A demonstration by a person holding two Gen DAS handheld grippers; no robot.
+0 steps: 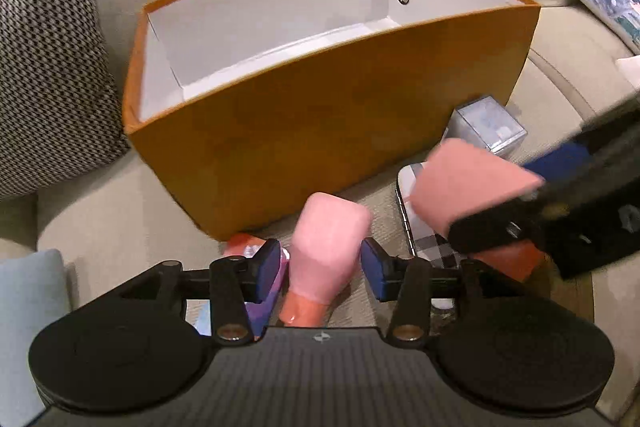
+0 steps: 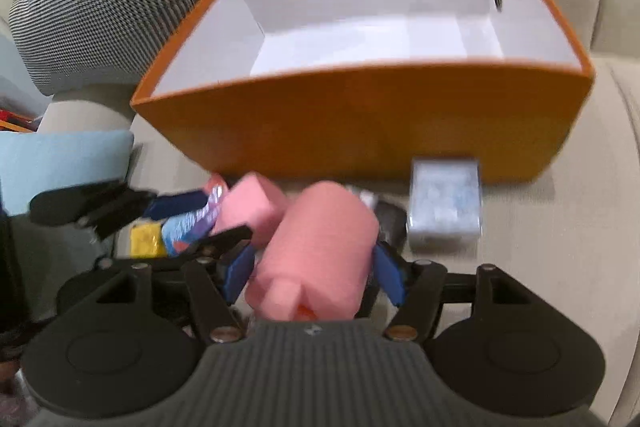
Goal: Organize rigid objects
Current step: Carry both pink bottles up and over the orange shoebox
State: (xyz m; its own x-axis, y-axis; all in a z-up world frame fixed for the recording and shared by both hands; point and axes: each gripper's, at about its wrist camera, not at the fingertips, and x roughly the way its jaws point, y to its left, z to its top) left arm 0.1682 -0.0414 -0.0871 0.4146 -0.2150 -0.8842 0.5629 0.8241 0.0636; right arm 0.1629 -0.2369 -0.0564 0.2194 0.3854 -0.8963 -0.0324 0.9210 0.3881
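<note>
Hand-held gripper (image 2: 312,275), unlabelled pink block (image 2: 320,247)

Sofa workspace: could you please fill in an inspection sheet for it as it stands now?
Surface: beige sofa seat.
Job's things: orange box, nothing seen inside; pink block; pink roll.
Clutter: clear case, checked case, yellow item and purple packet, all in front of the box.
Grippers: left gripper open, with the block between its jaws; right gripper shut on the roll.
Cables: nothing seen.
Surroundings: patterned cushion, blue cushion.
</note>
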